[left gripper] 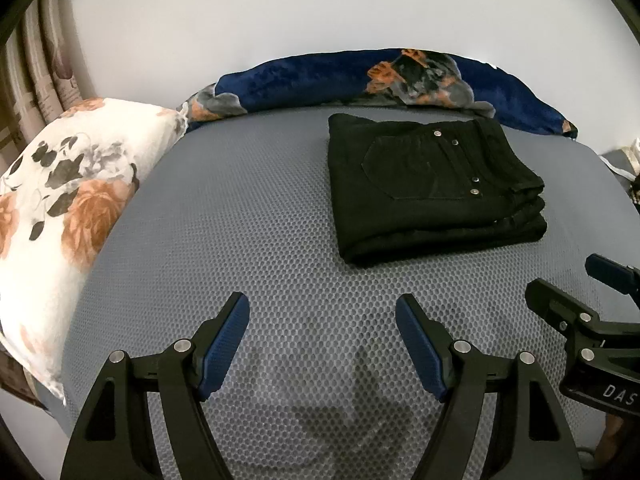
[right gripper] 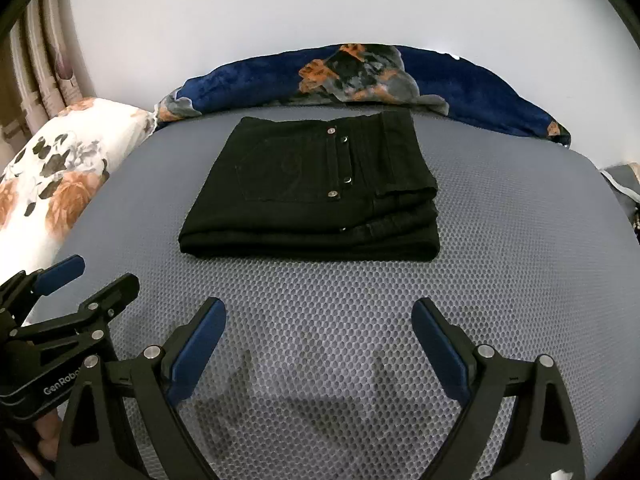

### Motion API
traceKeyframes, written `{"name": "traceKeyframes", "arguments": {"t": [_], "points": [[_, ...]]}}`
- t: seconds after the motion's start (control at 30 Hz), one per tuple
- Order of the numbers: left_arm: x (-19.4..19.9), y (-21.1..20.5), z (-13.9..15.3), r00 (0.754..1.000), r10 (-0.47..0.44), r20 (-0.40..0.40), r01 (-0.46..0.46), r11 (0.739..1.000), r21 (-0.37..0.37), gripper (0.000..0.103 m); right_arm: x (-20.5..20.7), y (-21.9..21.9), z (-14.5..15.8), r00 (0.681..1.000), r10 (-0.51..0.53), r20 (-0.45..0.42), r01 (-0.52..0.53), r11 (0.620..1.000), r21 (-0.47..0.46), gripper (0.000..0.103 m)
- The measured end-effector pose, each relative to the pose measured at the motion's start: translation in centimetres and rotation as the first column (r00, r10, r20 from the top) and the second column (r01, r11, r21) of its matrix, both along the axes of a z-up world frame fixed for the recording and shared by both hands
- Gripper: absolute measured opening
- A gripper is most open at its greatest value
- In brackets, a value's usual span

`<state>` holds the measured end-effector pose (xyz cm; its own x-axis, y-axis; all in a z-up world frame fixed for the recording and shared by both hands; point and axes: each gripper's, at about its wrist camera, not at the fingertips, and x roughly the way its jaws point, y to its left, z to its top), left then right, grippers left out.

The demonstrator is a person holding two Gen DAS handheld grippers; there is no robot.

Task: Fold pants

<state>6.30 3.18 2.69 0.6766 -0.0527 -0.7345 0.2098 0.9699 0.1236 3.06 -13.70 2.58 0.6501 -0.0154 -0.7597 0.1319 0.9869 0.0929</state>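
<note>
While both grippers (left gripper: 322, 346) (right gripper: 318, 350) gape empty, folded pants (right gripper: 316, 192) lie crosswise, waistband right

We see a bed covered by a grey honeycomb-mesh mattress pad (right gripper: 320, 320). Black denim pants (right gripper: 316, 192), folded into a compact stack with a back pocket facing up, lie on it toward the far edge. A navy floral plush blanket (right gripper: 460, 84) runs along that far edge. A white floral pillow (left gripper: 68, 200) rests along the left edge.
</note>
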Motion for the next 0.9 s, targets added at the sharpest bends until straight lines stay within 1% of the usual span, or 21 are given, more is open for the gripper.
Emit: {"name": "traceKeyframes", "arguments": {"t": [0.9], "points": [[0.03, -0.36, -0.11, 1.0, -0.016, -0.002, 0.016, 1.0, 0.013, 0.076, -0.31, 0.22, -0.72, 1.0, -0.004, -0.025, 0.005, 1.0, 0.023, 0.093]]}}
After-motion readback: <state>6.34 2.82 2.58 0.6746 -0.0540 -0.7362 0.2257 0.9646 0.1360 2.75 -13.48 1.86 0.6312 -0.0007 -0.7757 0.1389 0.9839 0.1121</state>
